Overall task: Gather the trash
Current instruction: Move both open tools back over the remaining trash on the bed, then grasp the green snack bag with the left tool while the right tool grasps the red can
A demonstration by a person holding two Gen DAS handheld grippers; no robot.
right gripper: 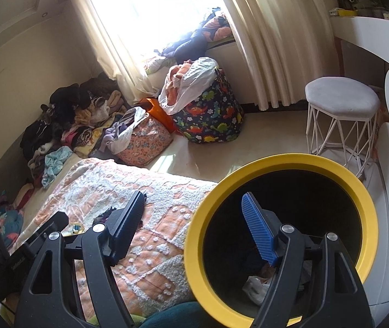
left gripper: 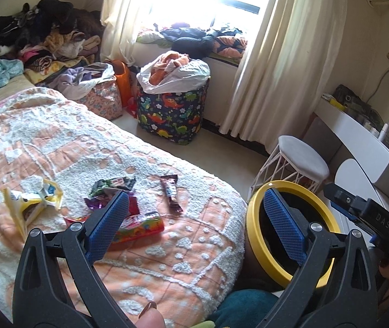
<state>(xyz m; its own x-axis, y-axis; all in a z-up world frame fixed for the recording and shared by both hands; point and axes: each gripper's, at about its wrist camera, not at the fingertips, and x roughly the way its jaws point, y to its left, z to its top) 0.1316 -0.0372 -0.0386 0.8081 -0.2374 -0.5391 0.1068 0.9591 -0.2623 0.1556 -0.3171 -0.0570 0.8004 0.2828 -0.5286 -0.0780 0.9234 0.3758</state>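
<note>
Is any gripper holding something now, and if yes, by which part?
Nothing is held. The left gripper and right gripper are both open and empty.

- Blanket [left gripper: 66, 142], left of the frame: orange with a white tufted pattern.
- Bin rim [right gripper: 284, 164], lower right: yellow, the inside black.
- Storage bag [left gripper: 172, 114], upper middle: dark navy with green, orange and yellow dinosaurs.
- Smaller bag [left gripper: 104, 101], upper left: pink, flowered.
- Crumpled wrapper [left gripper: 34, 199], lower left: yellow and white.
- Bar wrapper [left gripper: 171, 192], centre: dark brown.
- Flat wrapper [left gripper: 142, 225], lower centre: red, multicoloured print.
- Stool [right gripper: 342, 101], right: grey seat, white wire legs.
- Curtains [left gripper: 276, 63]: cream.
- Gripper pads [left gripper: 283, 227]: blue, on black arms.
</note>
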